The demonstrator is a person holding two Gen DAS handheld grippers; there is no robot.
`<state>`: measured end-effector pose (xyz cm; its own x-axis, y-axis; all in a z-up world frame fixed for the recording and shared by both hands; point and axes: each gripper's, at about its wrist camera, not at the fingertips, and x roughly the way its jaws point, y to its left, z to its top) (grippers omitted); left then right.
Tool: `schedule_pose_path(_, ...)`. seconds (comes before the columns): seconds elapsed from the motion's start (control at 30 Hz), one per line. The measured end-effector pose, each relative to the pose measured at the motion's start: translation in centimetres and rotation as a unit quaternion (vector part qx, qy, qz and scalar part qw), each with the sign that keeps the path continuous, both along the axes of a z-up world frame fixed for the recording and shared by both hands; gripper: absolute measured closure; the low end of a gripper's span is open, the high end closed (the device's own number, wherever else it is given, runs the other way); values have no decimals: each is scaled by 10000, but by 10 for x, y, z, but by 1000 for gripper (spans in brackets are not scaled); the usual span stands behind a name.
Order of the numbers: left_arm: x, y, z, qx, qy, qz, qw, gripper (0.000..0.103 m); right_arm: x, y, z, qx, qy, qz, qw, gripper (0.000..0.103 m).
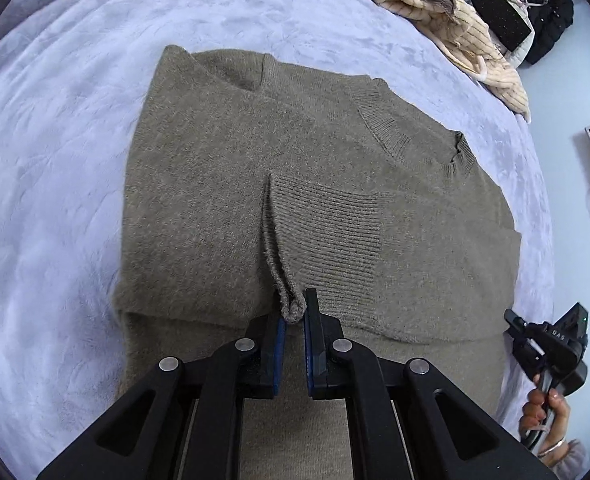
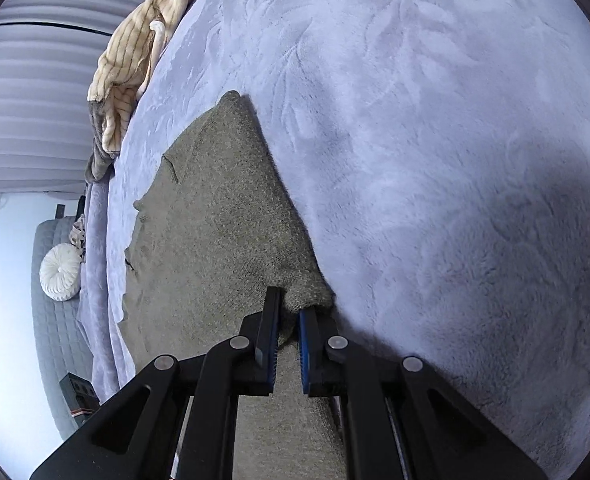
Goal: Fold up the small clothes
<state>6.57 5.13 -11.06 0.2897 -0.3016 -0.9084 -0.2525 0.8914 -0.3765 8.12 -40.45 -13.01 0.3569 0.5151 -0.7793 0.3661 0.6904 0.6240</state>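
Note:
An olive-brown knit sweater (image 1: 223, 184) lies flat on a lavender plush blanket (image 1: 55, 184), its sleeves folded across the body and the neckline (image 1: 415, 136) at the right. My left gripper (image 1: 294, 312) is shut on the ribbed cuff (image 1: 293, 312) of a folded sleeve. The right gripper shows at the left wrist view's right edge (image 1: 511, 320), beside the sweater. In the right wrist view my right gripper (image 2: 291, 312) is shut on a folded corner (image 2: 309, 294) of the sweater (image 2: 215, 232) at its edge, on the blanket (image 2: 455, 160).
A cream striped and grey garment pile (image 1: 447, 12) lies at the blanket's far edge, and shows in the right wrist view (image 2: 131, 60). A black bag (image 1: 535, 20) sits beyond it. A white round cushion (image 2: 61, 276) rests on a grey quilted seat off the bed.

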Motion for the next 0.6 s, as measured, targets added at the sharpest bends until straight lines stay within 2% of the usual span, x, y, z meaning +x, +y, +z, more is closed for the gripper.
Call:
schedule_pose_path(0.1,-6,-3,3,355,36,-30,9994,95,1,1,2,-38,54,71,10000,96)
schedule_pose_path(0.17,-9,-3,8,544,70,14,9985,95,1,2,6,-37,132,96,9999,92)
schedule_pose_path(0.23,-12,-3,14,837,99,33,9964,95,0,5,14,-192,188,184,9995,91)
schedule_pose_path(0.3,-16,-3,21,1164,108,-10,9931,95,-5,10,26,-549,206,341,9977,89)
schedule_pose_path(0.47,-13,-2,33,1142,-108,-98,9934,95,-16,27,55,-1066,-99,809,9910,87)
schedule_pose_path(0.6,7,-12,16,1077,77,-155,9940,95,-4,49,58,-1271,-235,1104,9855,87)
